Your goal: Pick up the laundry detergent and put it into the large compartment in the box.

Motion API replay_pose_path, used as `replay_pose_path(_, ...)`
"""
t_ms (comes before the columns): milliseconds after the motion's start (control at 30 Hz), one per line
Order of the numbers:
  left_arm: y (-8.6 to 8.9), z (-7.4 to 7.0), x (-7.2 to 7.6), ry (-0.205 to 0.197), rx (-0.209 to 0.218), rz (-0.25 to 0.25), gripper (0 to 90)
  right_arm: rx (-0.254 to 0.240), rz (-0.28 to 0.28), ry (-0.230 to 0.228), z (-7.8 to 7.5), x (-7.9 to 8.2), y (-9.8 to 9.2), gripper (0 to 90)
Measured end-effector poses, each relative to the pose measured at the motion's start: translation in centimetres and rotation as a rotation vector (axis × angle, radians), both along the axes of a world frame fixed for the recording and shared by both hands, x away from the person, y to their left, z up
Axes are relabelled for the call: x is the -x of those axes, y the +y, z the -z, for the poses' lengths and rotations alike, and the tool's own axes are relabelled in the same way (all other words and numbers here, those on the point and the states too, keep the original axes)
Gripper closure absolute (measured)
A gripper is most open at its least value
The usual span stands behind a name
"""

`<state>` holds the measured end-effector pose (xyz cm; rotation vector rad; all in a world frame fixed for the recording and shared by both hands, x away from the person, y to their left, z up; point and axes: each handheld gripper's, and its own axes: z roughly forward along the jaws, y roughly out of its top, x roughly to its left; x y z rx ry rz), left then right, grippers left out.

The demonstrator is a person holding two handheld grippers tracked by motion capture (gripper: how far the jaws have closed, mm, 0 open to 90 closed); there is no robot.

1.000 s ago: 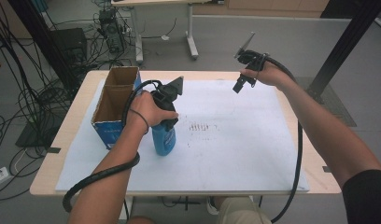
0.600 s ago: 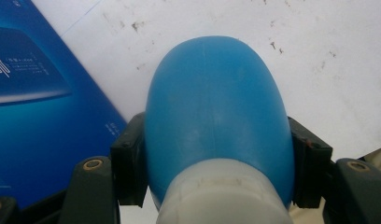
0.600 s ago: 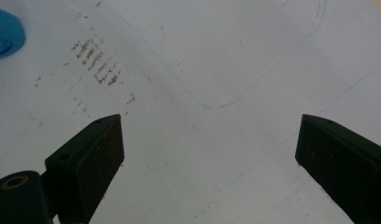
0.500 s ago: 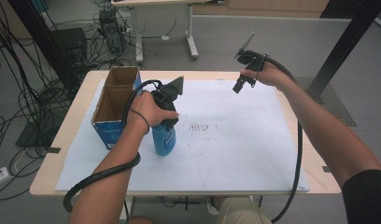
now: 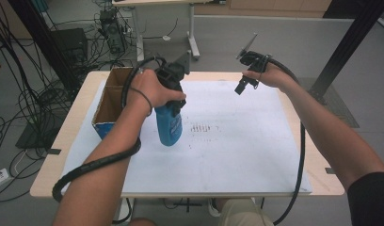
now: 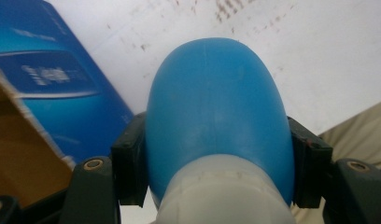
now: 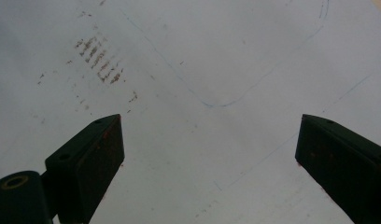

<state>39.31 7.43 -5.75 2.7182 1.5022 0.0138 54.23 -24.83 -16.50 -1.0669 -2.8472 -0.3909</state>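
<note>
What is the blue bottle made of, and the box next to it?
The bottle looks like smooth plastic: its blue body has a soft, even sheen, with a whitish neck. The box looks like cardboard: brown and dull inside with a rough torn edge, glossy printed blue outside.

Pale wooden rectangular table (image 5: 322, 175), almost wholly covered by a large white paper sheet (image 5: 237, 155) speckled with brown marks below the left gripper (image 5: 173, 106). Open blue-sided cardboard box (image 5: 108, 110) standing on the sheet, just beside that gripper's left.

Blue bottle (image 5: 169, 126) now off table
</note>
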Motion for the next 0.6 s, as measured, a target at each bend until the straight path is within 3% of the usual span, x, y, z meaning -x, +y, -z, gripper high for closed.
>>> replay_pose_path(100,0.6,-3.0,-0.4,-0.017,0.008,-0.03,37.1,0.002,0.002,0.001,-0.1,0.1,-0.1,8.1)
replay_pose_path(300,1.3,-8.3,-1.3,-0.059,-0.036,-0.093,37.1,0.004,0.008,0.003,-0.3,0.3,-0.4,8.1)
replay_pose_path(433,3.2,-11.0,-2.1,-0.074,-0.028,-0.174,37.1,-0.003,0.005,-0.001,-0.5,0.5,-0.3,8.6)
replay_pose_path(600,5.7,-13.2,-2.8,-0.084,-0.024,-0.268,37.1,-0.009,0.004,-0.001,-0.6,0.5,-0.3,8.8)
